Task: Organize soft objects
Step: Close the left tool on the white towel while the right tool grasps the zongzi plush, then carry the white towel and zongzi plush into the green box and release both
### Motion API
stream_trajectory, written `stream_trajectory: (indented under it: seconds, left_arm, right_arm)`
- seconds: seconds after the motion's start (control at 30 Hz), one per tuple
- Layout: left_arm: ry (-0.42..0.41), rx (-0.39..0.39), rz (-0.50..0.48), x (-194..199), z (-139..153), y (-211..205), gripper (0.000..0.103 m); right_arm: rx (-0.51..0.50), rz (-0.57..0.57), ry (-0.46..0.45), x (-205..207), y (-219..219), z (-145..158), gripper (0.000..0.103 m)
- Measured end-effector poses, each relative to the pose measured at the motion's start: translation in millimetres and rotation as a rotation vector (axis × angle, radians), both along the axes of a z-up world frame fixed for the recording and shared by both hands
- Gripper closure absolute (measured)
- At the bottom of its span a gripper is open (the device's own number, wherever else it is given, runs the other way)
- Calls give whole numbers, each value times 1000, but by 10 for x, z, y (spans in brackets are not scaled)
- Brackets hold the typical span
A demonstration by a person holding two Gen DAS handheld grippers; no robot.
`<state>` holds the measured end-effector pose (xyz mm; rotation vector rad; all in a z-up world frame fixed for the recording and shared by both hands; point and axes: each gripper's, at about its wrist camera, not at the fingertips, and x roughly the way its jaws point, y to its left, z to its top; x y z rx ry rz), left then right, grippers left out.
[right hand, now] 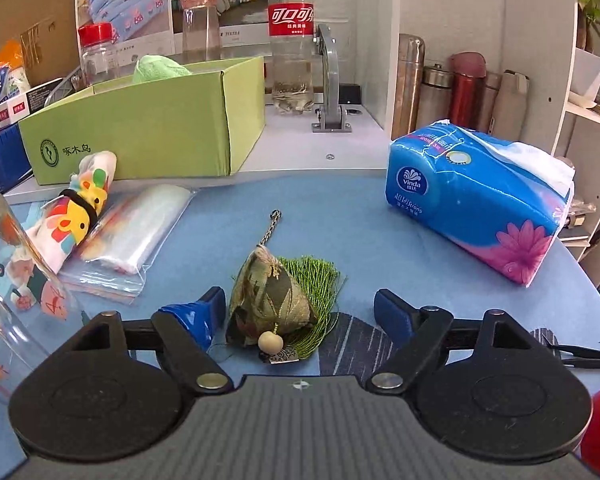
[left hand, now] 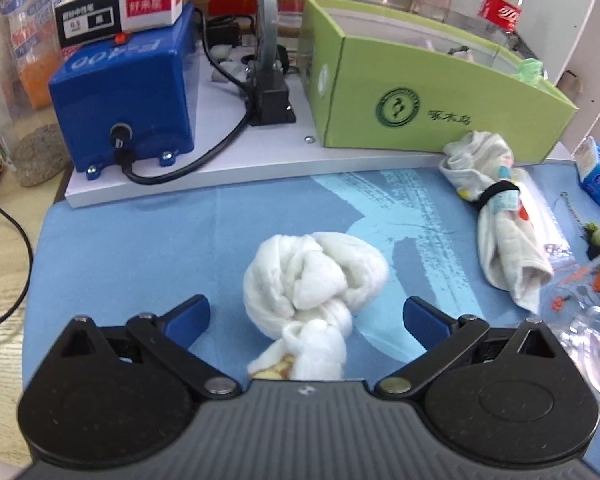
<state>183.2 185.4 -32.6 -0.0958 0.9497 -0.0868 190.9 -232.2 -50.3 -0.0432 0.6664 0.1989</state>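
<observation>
We hold both tongs spread wide: the right tongs [right hand: 299, 312] straddle the brocade pouch [right hand: 270, 300], its chain running toward 12 o'clock; the left tongs [left hand: 306, 316] bracket the knotted white cloth [left hand: 312, 280] on the desk [left hand: 140, 240].

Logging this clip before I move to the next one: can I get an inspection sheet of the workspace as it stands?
Surface: blue mat on a wood-grain desk.
Job's things: knotted white cloth and green tasselled pouch on the mat; banded printed cloth beside the green box.
Clutter: tissue pack, plastic bag, cola bottle, glass, tweezers.
Grippers: left hand-held gripper open around the white cloth; right hand-held gripper open around the pouch.
Cables: black cable from the blue machine.
Surroundings: flasks, white shelving.
</observation>
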Motion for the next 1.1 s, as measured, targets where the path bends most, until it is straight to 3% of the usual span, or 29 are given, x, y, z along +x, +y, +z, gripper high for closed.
stream_trajectory:
  seconds: [0.17, 0.23, 0.27, 0.3, 0.33, 0.37, 0.57, 0.73, 0.83, 0.93, 1.1]
  left_arm:
    - [-51, 39, -21, -5, -35, -40, 2]
    - [-76, 65, -30, -34, -38, -56, 13]
    - [-91, 85, -35, -41, -37, -71, 25]
    - [-102, 86, -36, -56, -22, -64, 38]
    - [-107, 69, -33, -67, 4, -45, 49]
    - [-103, 58, -17, -71, 29, -24, 53]
    - [-139, -27, 19, -346, 267, 129, 54]
    - [-238, -125, -14, -412, 765, 143, 54]
    - [-302, -180, -44, -246, 1101, 99, 54]
    - [-358, -182, -61, 31, 1374, -12, 54]
    - [-390, -179, -79, 692, 1624, -204, 53]
  right_arm:
    - [-6, -2, -2, 14, 34, 0, 32]
    - [1, 19, -3, -2, 44, 0, 35]
    - [0, 33, -7, -13, 54, 3, 37]
    - [1, 46, -12, -31, 64, 6, 44]
    - [5, 58, -18, -48, 72, 14, 67]
    - [4, 68, -23, -68, 82, 31, 81]
    - [67, 122, -26, -296, 73, 186, 84]
    - [150, 171, -159, -365, 91, 724, 83]
    - [168, 232, -255, -207, 227, 1115, 83]
    - [159, 274, -338, 82, 426, 1424, 83]
    - [155, 344, -345, 801, 886, 1655, 83]
